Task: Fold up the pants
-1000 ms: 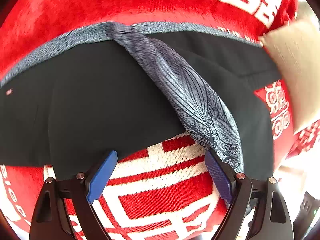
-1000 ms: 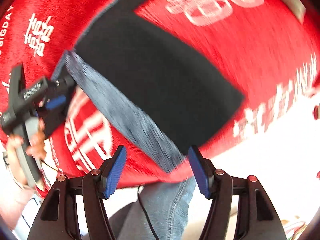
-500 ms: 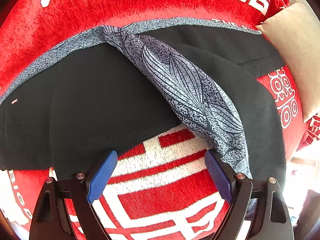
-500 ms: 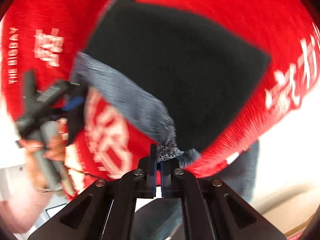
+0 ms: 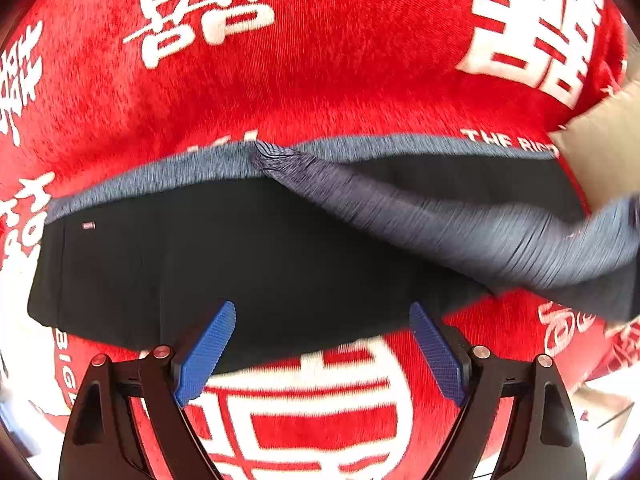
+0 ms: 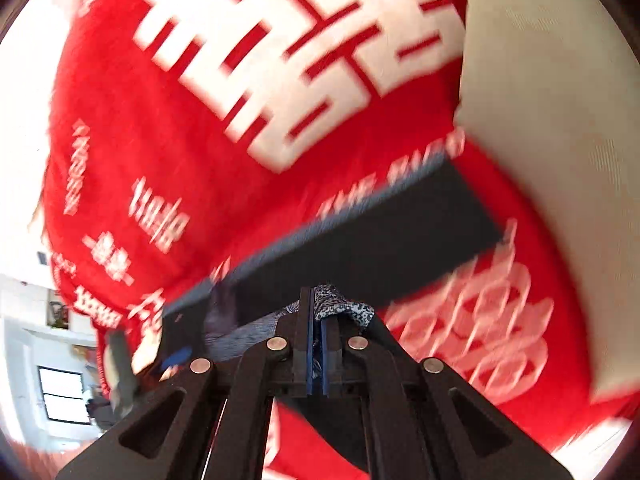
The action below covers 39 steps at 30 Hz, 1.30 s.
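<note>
the right tongs (image 6: 318,344) have just clamped the pants (image 5: 256,264) hem and swung it across, starting the fold; the left tongs (image 5: 320,354) hover wide open, empty, over the near edge on the red blanket (image 5: 320,80).

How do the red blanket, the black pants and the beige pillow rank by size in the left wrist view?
1. red blanket, which fills most of the view.
2. black pants.
3. beige pillow; only a corner shows at the right edge, so its true size is unsure.
</note>
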Each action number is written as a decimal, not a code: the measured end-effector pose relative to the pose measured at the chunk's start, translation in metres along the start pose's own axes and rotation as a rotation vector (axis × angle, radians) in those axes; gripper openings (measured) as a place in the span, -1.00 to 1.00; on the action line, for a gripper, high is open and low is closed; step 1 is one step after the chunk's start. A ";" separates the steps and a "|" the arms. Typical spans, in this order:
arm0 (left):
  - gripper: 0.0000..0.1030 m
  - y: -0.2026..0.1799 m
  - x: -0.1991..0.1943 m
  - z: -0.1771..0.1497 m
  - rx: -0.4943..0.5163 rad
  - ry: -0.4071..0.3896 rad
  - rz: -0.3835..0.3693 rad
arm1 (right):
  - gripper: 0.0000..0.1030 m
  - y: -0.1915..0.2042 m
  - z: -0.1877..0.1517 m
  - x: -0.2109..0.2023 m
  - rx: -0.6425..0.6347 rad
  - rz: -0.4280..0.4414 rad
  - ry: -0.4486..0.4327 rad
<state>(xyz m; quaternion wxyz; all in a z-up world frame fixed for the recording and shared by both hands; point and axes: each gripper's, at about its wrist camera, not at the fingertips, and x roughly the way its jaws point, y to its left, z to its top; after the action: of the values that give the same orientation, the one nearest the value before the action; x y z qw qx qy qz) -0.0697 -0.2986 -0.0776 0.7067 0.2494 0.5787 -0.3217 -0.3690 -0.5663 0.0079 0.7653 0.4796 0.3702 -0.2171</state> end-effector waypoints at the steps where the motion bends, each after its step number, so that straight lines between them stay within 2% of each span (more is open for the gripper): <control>1: 0.73 -0.003 0.003 0.006 -0.005 -0.004 0.012 | -0.95 -0.005 0.020 0.005 -0.002 -0.009 -0.001; 3: 0.73 -0.009 0.011 0.019 -0.018 -0.013 0.047 | -0.93 -0.016 0.053 0.017 -0.014 -0.053 0.005; 5: 0.73 -0.014 0.021 0.030 -0.033 -0.018 0.070 | -0.88 -0.030 0.077 0.039 -0.029 -0.084 0.049; 7: 0.73 -0.018 0.037 0.042 -0.056 -0.006 0.099 | -0.82 -0.039 0.094 0.065 -0.062 -0.174 0.109; 8: 0.73 -0.018 0.040 0.044 -0.063 0.000 0.106 | -0.66 -0.041 0.099 0.074 -0.073 -0.206 0.139; 9: 0.73 -0.017 0.043 0.048 -0.076 0.007 0.117 | -0.15 -0.041 0.103 0.079 -0.083 -0.240 0.158; 10: 0.73 -0.018 0.045 0.053 -0.088 0.007 0.117 | 0.22 -0.040 0.105 0.079 -0.097 -0.272 0.155; 11: 0.73 -0.019 0.046 0.055 -0.092 0.004 0.116 | 0.73 -0.036 0.108 0.072 -0.118 -0.297 0.124; 12: 0.73 -0.021 0.046 0.058 -0.095 0.000 0.120 | 0.75 -0.035 0.110 0.066 -0.128 -0.302 0.099; 14: 0.73 -0.027 0.050 0.065 -0.093 -0.002 0.122 | 0.72 -0.030 0.111 0.049 -0.150 -0.311 0.050; 15: 0.73 -0.029 0.051 0.067 -0.092 -0.001 0.121 | 0.56 -0.030 0.112 0.045 -0.153 -0.312 0.044; 16: 0.73 -0.033 0.056 0.070 -0.089 0.004 0.120 | 0.35 -0.030 0.109 0.043 -0.150 -0.300 0.043; 17: 0.73 -0.037 0.060 0.072 -0.084 0.008 0.121 | -0.14 -0.029 0.104 0.046 -0.147 -0.289 0.062; 18: 0.73 -0.039 0.064 0.073 -0.080 0.011 0.121 | -0.38 -0.030 0.100 0.054 -0.148 -0.290 0.097; 22: 0.73 -0.056 0.088 0.077 -0.049 0.029 0.156 | -0.44 -0.031 0.071 0.100 -0.223 -0.317 0.215; 25: 0.81 -0.059 0.104 0.084 -0.061 0.008 0.166 | -0.46 -0.042 0.058 0.141 -0.296 -0.407 0.255; 26: 0.92 -0.057 0.107 0.088 -0.079 -0.010 0.172 | -0.50 -0.050 0.059 0.150 -0.290 -0.416 0.262; 27: 0.97 -0.054 0.109 0.091 -0.088 -0.014 0.167 | -0.51 -0.055 0.063 0.152 -0.287 -0.399 0.226; 28: 0.99 -0.051 0.112 0.094 -0.099 -0.014 0.154 | -0.51 -0.055 0.067 0.151 -0.304 -0.412 0.190; 30: 0.99 -0.039 0.114 0.101 -0.134 0.004 0.113 | -0.51 -0.053 0.073 0.154 -0.316 -0.442 0.191; 32: 0.99 -0.026 0.104 0.105 -0.154 0.004 0.133 | -0.44 -0.052 0.076 0.151 -0.280 -0.454 0.205; 34: 0.99 -0.012 0.093 0.105 -0.154 -0.029 0.156 | -0.43 -0.042 0.073 0.144 -0.270 -0.436 0.207; 36: 0.99 0.011 0.086 0.103 -0.162 -0.043 0.188 | -0.41 -0.025 0.061 0.139 -0.271 -0.351 0.213; 39: 0.99 0.049 0.104 0.102 -0.207 -0.011 0.267 | -0.27 0.002 0.044 0.152 -0.358 -0.336 0.229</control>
<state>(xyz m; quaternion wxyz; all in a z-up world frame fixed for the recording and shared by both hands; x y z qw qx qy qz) 0.0466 -0.3575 -0.1589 0.7682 0.2481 0.5667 -0.1649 -0.2558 -0.6007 -0.0968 0.7444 0.2897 0.5613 -0.2164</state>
